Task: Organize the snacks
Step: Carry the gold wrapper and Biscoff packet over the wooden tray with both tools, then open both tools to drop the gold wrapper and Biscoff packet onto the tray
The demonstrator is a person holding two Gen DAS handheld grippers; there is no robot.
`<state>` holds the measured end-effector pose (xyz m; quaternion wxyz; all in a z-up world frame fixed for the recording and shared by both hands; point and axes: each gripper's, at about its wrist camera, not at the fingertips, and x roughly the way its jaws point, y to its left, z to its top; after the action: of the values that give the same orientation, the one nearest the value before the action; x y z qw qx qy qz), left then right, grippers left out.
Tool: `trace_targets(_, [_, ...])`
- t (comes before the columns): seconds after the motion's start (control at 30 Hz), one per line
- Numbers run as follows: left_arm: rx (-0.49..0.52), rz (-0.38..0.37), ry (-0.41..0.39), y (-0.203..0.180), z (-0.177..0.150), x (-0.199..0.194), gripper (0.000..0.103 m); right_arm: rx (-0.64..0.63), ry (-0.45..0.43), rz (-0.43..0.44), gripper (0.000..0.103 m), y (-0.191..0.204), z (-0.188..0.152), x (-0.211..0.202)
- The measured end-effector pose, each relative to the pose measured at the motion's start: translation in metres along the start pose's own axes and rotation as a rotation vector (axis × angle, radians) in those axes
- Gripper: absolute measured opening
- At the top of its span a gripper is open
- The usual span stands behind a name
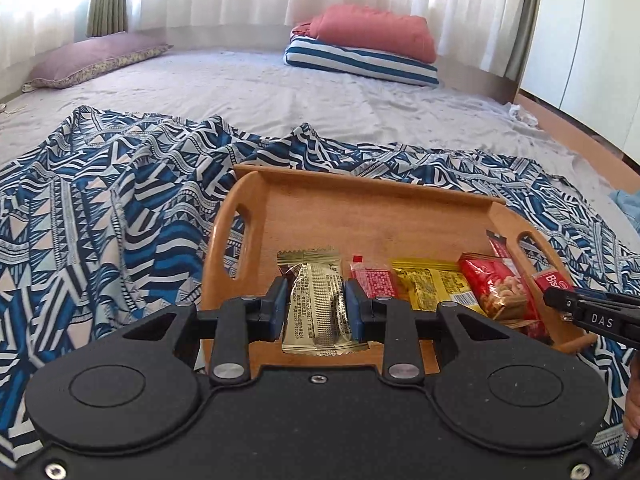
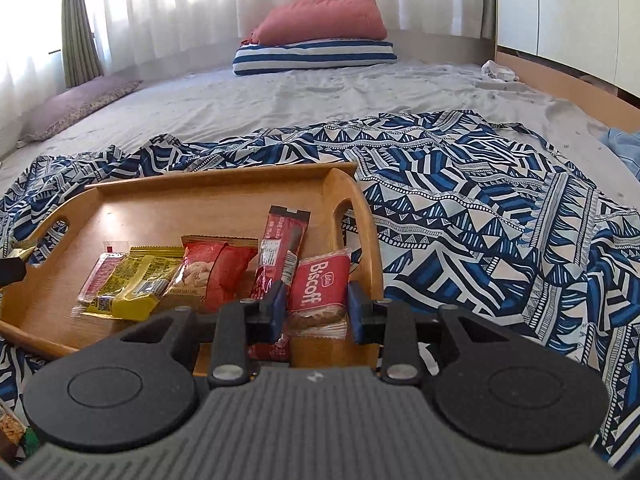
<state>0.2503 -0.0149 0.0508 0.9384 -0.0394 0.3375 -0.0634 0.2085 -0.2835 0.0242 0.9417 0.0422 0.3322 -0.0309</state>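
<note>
A wooden tray (image 1: 360,208) with cut-out handles lies on a blue patterned cloth (image 1: 100,216); it also shows in the right wrist view (image 2: 192,204). My left gripper (image 1: 316,304) is shut on a gold-silver snack packet (image 1: 318,300) over the tray's near left part. Beside it lie a small red packet (image 1: 374,282), a yellow packet (image 1: 436,286) and a red nut packet (image 1: 496,292). My right gripper (image 2: 316,306) is shut on a red Biscoff packet (image 2: 316,284) at the tray's right end, next to a dark red stick packet (image 2: 280,248).
The cloth (image 2: 480,208) covers the near part of a grey bed (image 1: 280,92). A striped pillow (image 1: 360,60) with a red cushion (image 1: 376,30) lies at the far end, a mauve pillow (image 1: 92,60) at far left. More snack packets (image 2: 12,436) show at the lower left edge.
</note>
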Motion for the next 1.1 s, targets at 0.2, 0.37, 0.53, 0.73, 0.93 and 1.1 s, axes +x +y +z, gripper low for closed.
trace_targets(0.2, [-0.003, 0.007, 0.018, -0.001, -0.001, 0.027, 0.029, -0.011, 0.009, 0.011, 0.036, 0.003, 0.001, 0.013])
trace_targets(0.37, [0.009, 0.013, 0.021, -0.002, -0.002, 0.04, 0.029, -0.014, 0.005, 0.033, 0.036, 0.004, 0.002, 0.018])
trace_targets(0.53, [0.026, 0.021, 0.026, -0.005, -0.003, 0.048, 0.029, -0.013, 0.0, 0.051, 0.036, 0.005, 0.003, 0.021])
trace_targets(0.73, [0.038, 0.021, 0.028, -0.007, -0.004, 0.053, 0.029, -0.009, -0.001, 0.074, 0.036, 0.005, 0.003, 0.022])
trace_targets(0.93, [0.06, 0.028, 0.017, -0.009, -0.005, 0.053, 0.029, 0.003, 0.0, 0.086, 0.037, 0.005, 0.002, 0.023])
trace_targets(1.1, [0.062, 0.042, 0.028, -0.008, -0.004, 0.055, 0.03, 0.015, 0.004, 0.091, 0.038, 0.004, 0.002, 0.024])
